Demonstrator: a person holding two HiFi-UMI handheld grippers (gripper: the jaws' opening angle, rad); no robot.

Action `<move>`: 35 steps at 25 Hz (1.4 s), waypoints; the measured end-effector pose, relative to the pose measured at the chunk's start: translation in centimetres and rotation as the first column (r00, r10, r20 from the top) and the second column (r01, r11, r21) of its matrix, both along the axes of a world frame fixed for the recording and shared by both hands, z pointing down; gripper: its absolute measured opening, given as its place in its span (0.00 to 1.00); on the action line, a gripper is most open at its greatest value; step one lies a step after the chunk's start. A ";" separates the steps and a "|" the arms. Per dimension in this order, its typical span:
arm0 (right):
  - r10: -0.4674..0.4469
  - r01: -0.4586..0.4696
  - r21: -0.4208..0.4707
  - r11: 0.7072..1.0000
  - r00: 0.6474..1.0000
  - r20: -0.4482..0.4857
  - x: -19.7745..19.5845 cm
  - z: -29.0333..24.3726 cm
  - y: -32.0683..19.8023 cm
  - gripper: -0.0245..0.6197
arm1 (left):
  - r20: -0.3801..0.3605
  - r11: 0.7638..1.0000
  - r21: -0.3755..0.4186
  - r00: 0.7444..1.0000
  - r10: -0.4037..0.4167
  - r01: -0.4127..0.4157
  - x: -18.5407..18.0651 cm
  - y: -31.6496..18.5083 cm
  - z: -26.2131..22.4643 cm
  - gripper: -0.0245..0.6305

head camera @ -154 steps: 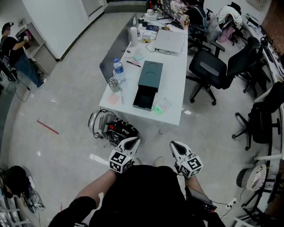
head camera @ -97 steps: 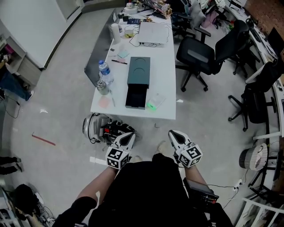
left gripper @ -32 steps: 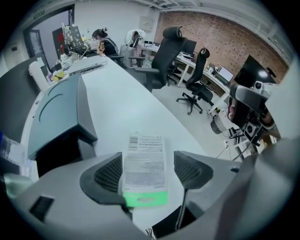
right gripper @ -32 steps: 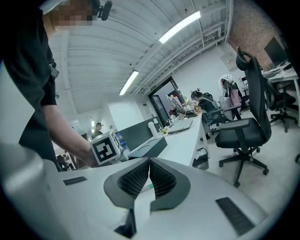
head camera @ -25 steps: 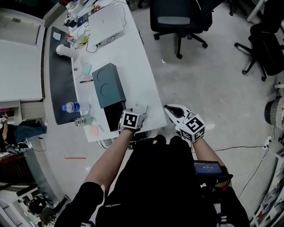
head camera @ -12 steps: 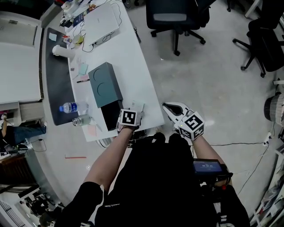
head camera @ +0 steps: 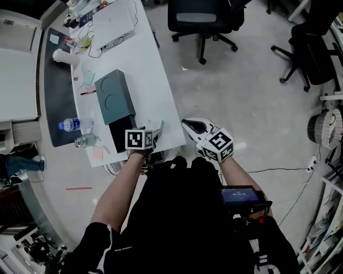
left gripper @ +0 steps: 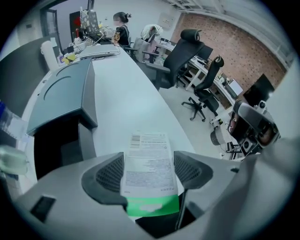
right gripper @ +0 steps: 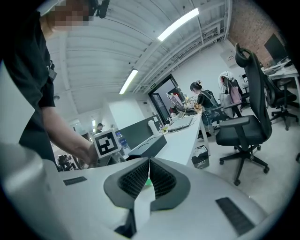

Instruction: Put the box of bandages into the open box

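Note:
The box of bandages (left gripper: 149,161), white with a green end, lies flat near the front edge of the white table (left gripper: 122,98). My left gripper (left gripper: 150,174) has it between its jaws, and both pads touch its long sides. In the head view only the box's far end (head camera: 155,126) shows past the left gripper (head camera: 147,134). The open box (left gripper: 56,150) is a dark tray just left of the bandages, and its teal lid (head camera: 110,96) lies behind it. My right gripper (head camera: 188,126) hangs shut and empty off the table's right edge, its pads pressed together (right gripper: 149,176).
A water bottle (head camera: 72,124), a small jar (head camera: 84,141) and a pink note (head camera: 97,153) lie left of the open box. A laptop (head camera: 112,20) with cables sits at the far end of the table. Office chairs (head camera: 201,16) stand on the floor to the right.
I have walked up to the table. My left gripper reached over the front edge and now sits round the box of bandages. The right gripper stayed beside the table.

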State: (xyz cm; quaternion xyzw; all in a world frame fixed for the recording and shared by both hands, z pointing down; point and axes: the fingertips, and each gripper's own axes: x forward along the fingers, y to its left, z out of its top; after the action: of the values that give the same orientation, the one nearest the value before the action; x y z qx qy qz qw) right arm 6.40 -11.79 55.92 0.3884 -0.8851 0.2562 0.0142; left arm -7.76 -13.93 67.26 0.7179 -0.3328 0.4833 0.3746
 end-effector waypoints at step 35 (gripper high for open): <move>-0.192 0.194 0.045 0.980 0.980 -0.049 -7.1 -1.5 -0.3 0.08 | -0.219 0.954 0.147 0.949 -0.227 0.262 -5.9 0.3 -8.1 0.55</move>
State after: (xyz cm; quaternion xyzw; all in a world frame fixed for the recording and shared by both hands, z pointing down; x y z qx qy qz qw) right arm -0.73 -12.09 54.43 0.3063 -0.9242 0.2228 0.0488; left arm -13.63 -13.64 59.11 0.7457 -0.4211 0.3277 0.3989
